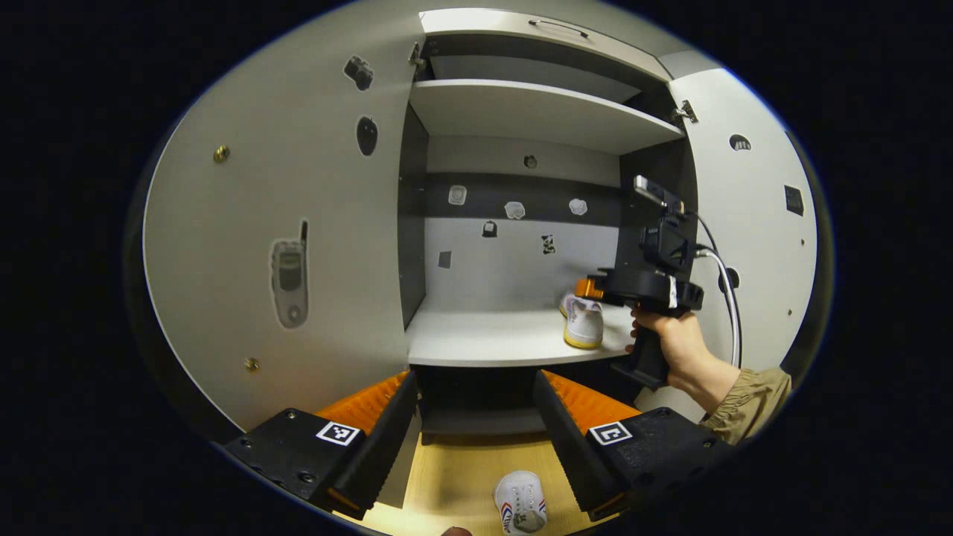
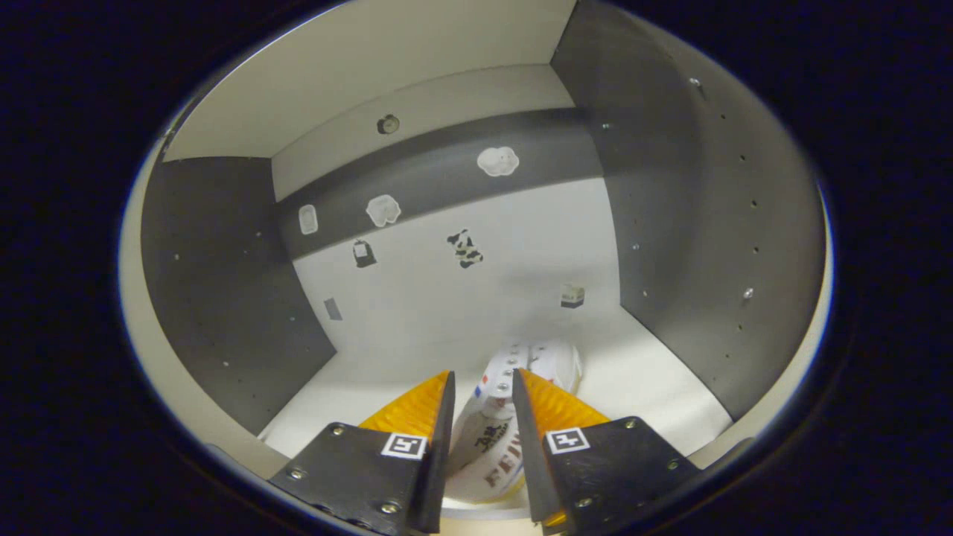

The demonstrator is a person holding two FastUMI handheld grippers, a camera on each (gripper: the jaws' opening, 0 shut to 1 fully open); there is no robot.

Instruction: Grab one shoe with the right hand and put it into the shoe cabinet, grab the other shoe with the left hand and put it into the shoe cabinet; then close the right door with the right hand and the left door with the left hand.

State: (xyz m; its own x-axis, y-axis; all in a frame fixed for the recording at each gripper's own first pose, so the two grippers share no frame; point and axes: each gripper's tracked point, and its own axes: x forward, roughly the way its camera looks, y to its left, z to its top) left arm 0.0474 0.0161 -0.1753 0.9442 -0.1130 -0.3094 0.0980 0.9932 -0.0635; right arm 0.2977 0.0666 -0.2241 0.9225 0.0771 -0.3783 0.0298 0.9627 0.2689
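Note:
A white shoe [image 2: 495, 428] with a yellowish sole lies on the cabinet's middle shelf [image 2: 655, 394], toe toward the back wall. My right gripper [image 2: 482, 381] is shut on it, one finger pressing each side of its collar. In the left gripper view the same shoe [image 1: 583, 324] rests near the shelf's right end under the right gripper [image 1: 585, 289], which a hand [image 1: 681, 346] holds. The second white shoe [image 1: 520, 505] lies on the wooden floor [image 1: 454, 476], low between my left gripper's fingers. My left gripper [image 1: 476, 417] is open and holds nothing, in front of the cabinet.
Both doors stand open: the left door [image 1: 298, 223] swung out to the left, the right door [image 1: 752, 223] to the right. An upper shelf [image 1: 536, 112] spans the cabinet above. The middle shelf [image 1: 484, 335] has free room left of the shoe.

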